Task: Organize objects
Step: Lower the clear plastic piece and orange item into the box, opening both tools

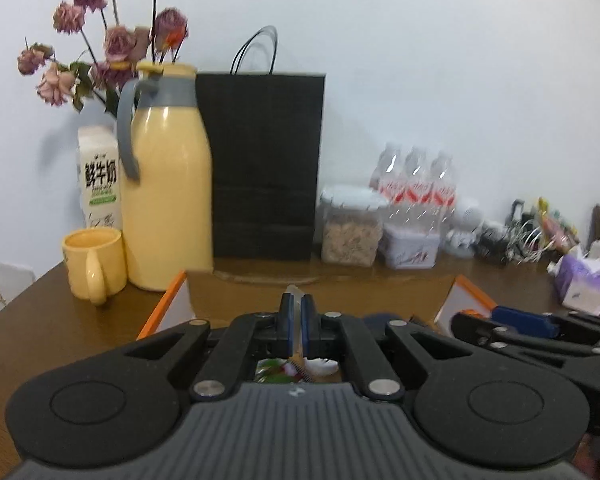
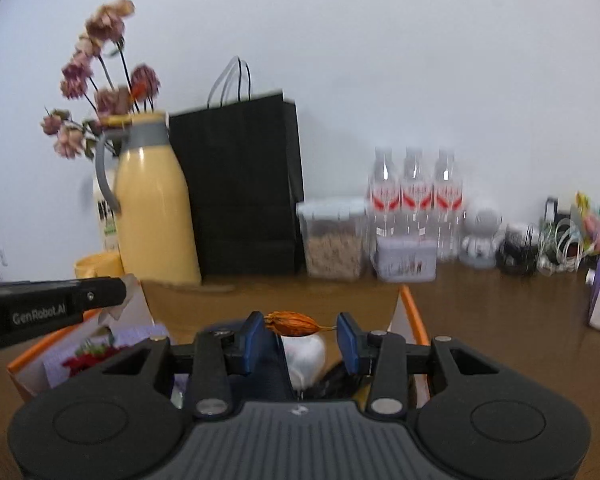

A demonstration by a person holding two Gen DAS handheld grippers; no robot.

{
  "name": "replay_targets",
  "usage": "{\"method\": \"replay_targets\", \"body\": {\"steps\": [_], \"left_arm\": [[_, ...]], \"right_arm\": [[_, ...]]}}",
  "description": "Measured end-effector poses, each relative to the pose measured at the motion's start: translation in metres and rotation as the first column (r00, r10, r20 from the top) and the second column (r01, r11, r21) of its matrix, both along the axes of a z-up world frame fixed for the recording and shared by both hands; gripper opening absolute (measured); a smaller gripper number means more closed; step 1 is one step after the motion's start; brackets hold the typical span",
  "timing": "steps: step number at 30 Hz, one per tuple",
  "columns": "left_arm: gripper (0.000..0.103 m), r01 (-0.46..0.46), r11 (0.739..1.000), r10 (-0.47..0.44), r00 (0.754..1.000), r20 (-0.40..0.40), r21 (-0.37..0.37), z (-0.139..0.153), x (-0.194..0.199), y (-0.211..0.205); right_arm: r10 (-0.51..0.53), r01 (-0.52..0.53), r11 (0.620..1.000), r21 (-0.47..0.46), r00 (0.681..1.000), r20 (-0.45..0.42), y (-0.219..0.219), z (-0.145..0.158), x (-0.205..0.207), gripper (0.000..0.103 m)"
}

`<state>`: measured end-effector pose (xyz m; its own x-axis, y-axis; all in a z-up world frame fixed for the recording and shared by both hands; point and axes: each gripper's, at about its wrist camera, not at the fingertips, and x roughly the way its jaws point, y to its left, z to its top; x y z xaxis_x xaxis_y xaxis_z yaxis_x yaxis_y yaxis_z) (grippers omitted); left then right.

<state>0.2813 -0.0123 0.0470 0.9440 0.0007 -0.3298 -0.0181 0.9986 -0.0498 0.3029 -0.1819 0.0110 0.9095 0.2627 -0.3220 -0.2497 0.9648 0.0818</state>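
Left gripper (image 1: 297, 312), jaws pinched nearly together on a thin pale sheet (image 1: 294, 292); right gripper (image 2: 302, 330), jaws narrow around a dried orange pod (image 2: 296, 323), above an orange-edged box (image 2: 414, 312) on the table (image 2: 500, 320). The pod seems lightly seated and may drop outside the box; the sheet could slip or tear; the grippers, close together, may collide.

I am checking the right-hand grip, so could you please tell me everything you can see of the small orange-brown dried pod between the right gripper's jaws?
The small orange-brown dried pod is spindle-shaped, ribbed lengthwise and papery-looking, with a thin stalk pointing towards the right blue pad. It lies roughly level between the right gripper's jaws, its blunt end against the left pad; whether the stalk touches the right pad cannot be told. It hangs above the orange-edged open box, in front of the brown wooden table.
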Motion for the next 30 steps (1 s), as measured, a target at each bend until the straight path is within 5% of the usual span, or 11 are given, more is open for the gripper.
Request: {"method": "replay_targets", "body": {"steps": [6, 8, 10, 13, 16, 18, 30], "left_arm": [[0.007, -0.023, 0.999, 0.022, 0.999, 0.029, 0.023, 0.0, -0.01, -0.001], [0.017, -0.034, 0.999, 0.033, 0.999, 0.03, 0.035, -0.001, -0.012, -0.002], [0.052, -0.048, 0.998, 0.047, 0.998, 0.035, 0.042, -0.001, -0.014, -0.001], [0.087, -0.083, 0.996, 0.08, 0.995, 0.063, 0.04, 0.001, -0.018, 0.001], [0.103, -0.101, 0.995, 0.098, 0.991, 0.094, 0.029, 0.004, -0.022, 0.005], [0.103, -0.108, 0.994, 0.105, 0.99, 0.097, 0.026, 0.005, -0.023, 0.007], [0.103, -0.108, 0.994, 0.105, 0.99, 0.093, 0.034, 0.007, -0.028, 0.007]], "right_arm": [[-0.01, 0.009, 1.0, -0.014, 1.0, -0.011, 0.001, -0.007, -0.004, 0.039], [-0.019, 0.018, 1.0, -0.006, 1.0, -0.013, -0.001, -0.007, -0.004, 0.046], [-0.021, 0.021, 1.0, 0.001, 1.0, -0.011, -0.002, -0.008, -0.006, 0.065], [-0.022, 0.022, 1.0, -0.004, 1.0, 0.013, -0.003, -0.006, -0.012, 0.084], [-0.016, 0.016, 1.0, -0.012, 0.999, 0.029, -0.001, -0.004, -0.015, 0.097], [-0.017, 0.018, 1.0, -0.019, 0.999, 0.033, 0.0, -0.004, -0.017, 0.103], [-0.043, 0.046, 0.998, -0.05, 0.998, 0.055, -0.001, 0.002, -0.025, 0.103]]}}
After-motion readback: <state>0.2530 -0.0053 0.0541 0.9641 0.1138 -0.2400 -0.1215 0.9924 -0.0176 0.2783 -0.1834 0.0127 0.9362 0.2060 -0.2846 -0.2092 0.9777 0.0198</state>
